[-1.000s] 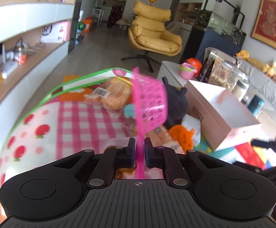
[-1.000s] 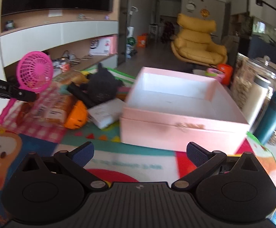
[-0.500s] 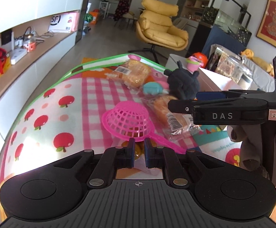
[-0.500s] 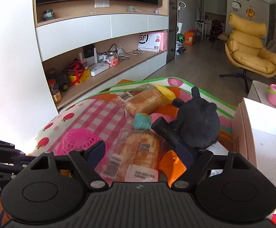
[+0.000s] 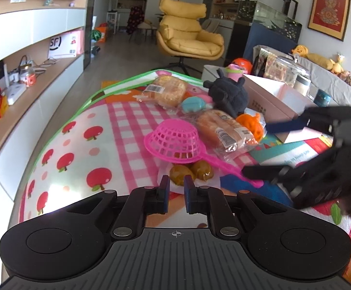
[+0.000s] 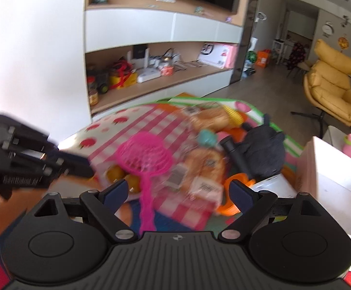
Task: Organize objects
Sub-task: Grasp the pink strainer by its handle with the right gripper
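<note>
**Ana:** While the left tongs (image 5: 176,190) sit with their blue pads nearly together and nothing between them, what lies just ahead of them?

**Ben:** Two brown glazed buns (image 5: 190,172) on a white wrapper, right past the fingertips. Over those leans a pink plastic strainer (image 5: 173,142), bowl upside down on the pink checked mat (image 5: 127,130), its handle running down toward the right tongs (image 5: 260,151).

**Ana:** And the right tongs?

**Ben:** Their jaws are closing but stand wide apart. In the right wrist view the strainer's handle (image 6: 147,207) passes between the two fingers, nearer the left one, and neither pad presses on it. That view is blurred, so I cannot tell whether a pad touches it.

**Ana:** From the left wrist view?

**Ben:** The lower finger of the right tongs lies at the end of the handle; the upper finger reaches toward the orange pumpkin toy (image 5: 251,125).

**Ana:** What sits further out?

**Ben:** A wrapped loaf (image 5: 223,133) just beside the strainer's bowl, a second wrapped bread (image 5: 168,91) at the far edge of the mat, a small teal piece (image 5: 193,104) between them, and a black plush toy (image 5: 228,96) behind the loaf. To the right stands an open pink box (image 5: 279,101), well clear of the strainer.

**Ana:** Beyond the tabletop?

**Ben:** A yellow armchair (image 5: 187,33) on the floor, and a wall shelf (image 5: 30,72) on the left.
</note>
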`<move>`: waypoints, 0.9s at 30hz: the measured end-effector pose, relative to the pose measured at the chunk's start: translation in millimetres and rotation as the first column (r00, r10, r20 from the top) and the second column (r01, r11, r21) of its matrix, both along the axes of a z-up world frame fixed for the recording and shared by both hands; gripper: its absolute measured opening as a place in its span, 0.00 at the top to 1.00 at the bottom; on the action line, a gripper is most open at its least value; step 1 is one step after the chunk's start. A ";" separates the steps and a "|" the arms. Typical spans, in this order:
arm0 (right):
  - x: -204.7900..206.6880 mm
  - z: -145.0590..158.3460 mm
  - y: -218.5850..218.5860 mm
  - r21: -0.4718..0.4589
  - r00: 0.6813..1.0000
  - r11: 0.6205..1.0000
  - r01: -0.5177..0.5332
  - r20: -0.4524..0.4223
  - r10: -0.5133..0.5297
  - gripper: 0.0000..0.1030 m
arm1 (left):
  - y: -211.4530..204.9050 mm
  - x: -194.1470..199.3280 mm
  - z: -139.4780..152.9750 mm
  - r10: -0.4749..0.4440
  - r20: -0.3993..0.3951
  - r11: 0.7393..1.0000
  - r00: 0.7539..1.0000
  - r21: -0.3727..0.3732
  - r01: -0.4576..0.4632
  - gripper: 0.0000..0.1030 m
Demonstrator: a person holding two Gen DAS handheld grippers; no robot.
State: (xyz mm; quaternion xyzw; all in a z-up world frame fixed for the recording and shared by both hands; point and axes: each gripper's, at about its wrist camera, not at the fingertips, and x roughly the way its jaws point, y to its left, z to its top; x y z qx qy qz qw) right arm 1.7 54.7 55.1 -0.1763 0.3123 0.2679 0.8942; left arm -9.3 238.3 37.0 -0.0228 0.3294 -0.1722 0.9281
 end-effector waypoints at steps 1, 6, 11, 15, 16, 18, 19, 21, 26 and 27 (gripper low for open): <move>-1.2 -7.7 6.4 -0.030 1.000 0.999 -0.009 -0.020 0.008 0.44 | -0.6 0.4 0.7 0.002 0.000 1.000 1.000 0.005 -0.002 0.87; -3.2 -21.4 2.7 -0.042 0.995 0.999 0.017 -0.097 -0.021 0.83 | -2.5 -1.2 3.5 0.002 -0.003 1.000 1.000 0.010 -0.002 0.87; -26.3 -11.5 -40.5 -0.028 0.991 0.996 0.089 -0.095 -0.091 0.82 | -16.0 -4.8 5.4 -0.061 -0.019 0.998 0.998 -0.031 0.060 0.87; -55.1 -11.2 -79.8 -0.072 0.983 0.986 0.149 -0.096 -0.156 0.82 | -42.7 -3.4 7.5 -0.123 -0.018 0.992 0.992 -0.031 0.122 0.87; -62.7 -11.7 -91.4 -0.089 0.978 0.980 0.177 -0.095 -0.186 0.82 | -50.3 -3.4 7.1 -0.139 -0.020 0.990 0.990 -0.030 0.139 0.87; -74.3 -13.8 -114.3 -0.107 0.964 0.969 0.223 -0.123 -0.235 0.82 | -67.1 -3.3 5.2 -0.187 -0.032 0.982 0.982 -0.033 0.186 0.87; -80.0 -13.8 -124.0 -0.101 0.959 0.969 0.227 -0.150 -0.240 0.82 | -76.4 -4.0 3.2 -0.217 -0.042 0.976 0.975 -0.037 0.216 0.87; -93.6 -12.8 -141.4 -0.060 0.955 0.971 0.230 -0.180 -0.237 0.81 | -96.6 -6.9 -2.7 -0.283 -0.070 0.959 0.957 -0.041 0.280 0.86; -101.6 -8.3 -163.2 0.014 0.956 0.962 0.273 -0.114 -0.270 0.27 | -149.2 -22.4 -20.7 -0.384 -0.127 0.919 0.915 0.044 0.392 0.83; -99.6 -8.1 -166.5 0.031 0.955 0.959 0.281 -0.109 -0.276 0.27 | -156.8 -28.4 -21.3 -0.394 -0.106 0.913 0.913 0.074 0.402 0.75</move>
